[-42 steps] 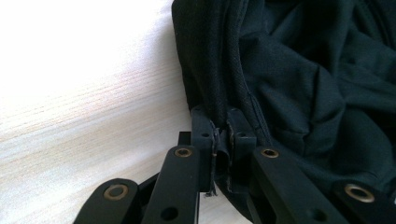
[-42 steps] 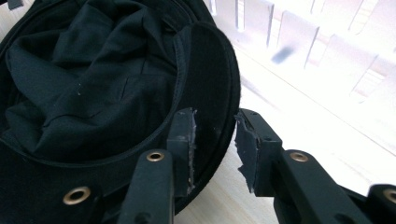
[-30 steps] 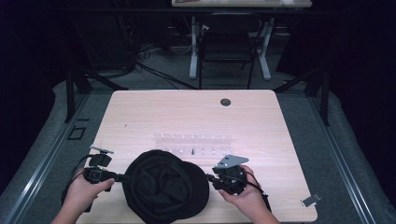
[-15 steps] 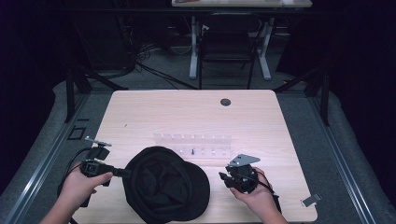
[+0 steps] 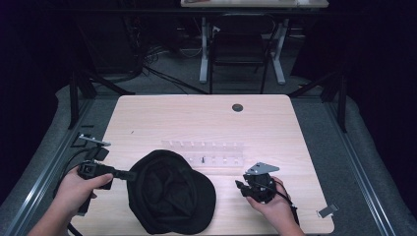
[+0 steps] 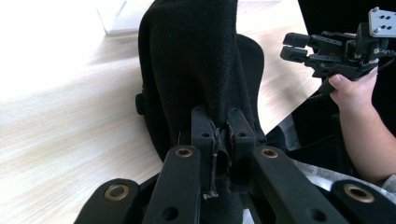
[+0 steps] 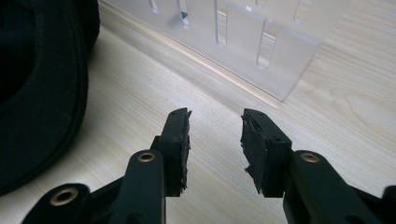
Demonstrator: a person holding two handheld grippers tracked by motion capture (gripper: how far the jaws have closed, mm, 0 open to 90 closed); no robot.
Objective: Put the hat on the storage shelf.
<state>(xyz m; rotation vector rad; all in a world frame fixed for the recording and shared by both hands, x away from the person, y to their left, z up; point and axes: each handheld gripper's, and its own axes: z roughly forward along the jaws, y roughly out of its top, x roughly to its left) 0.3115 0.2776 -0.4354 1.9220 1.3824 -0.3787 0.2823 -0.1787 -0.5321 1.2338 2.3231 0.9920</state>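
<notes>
A black cap [image 5: 169,196] lies upside down on the near part of the wooden table [image 5: 196,118]. My left gripper [image 5: 132,174] is shut on its left edge; in the left gripper view the jaws [image 6: 222,126] pinch a fold of the cap's black fabric [image 6: 196,56], which hangs up and away from them. My right gripper [image 5: 239,187] hovers to the right of the cap, apart from it. Its jaws [image 7: 215,126] have just been opening and stand open over bare wood with nothing between them. The cap's rim [image 7: 32,93] shows at the left of that view.
A clear plastic rack [image 5: 204,152] with slots lies flat just behind the cap and close ahead of the right gripper [image 7: 243,32]. A dark round grommet [image 5: 237,107] sits at the far side. A small metal clip [image 5: 327,211] hangs at the table's near right corner.
The right gripper has let go of the cap's right side, opened and drawn off to the right. The left gripper has risen a little with the cap's left edge.
</notes>
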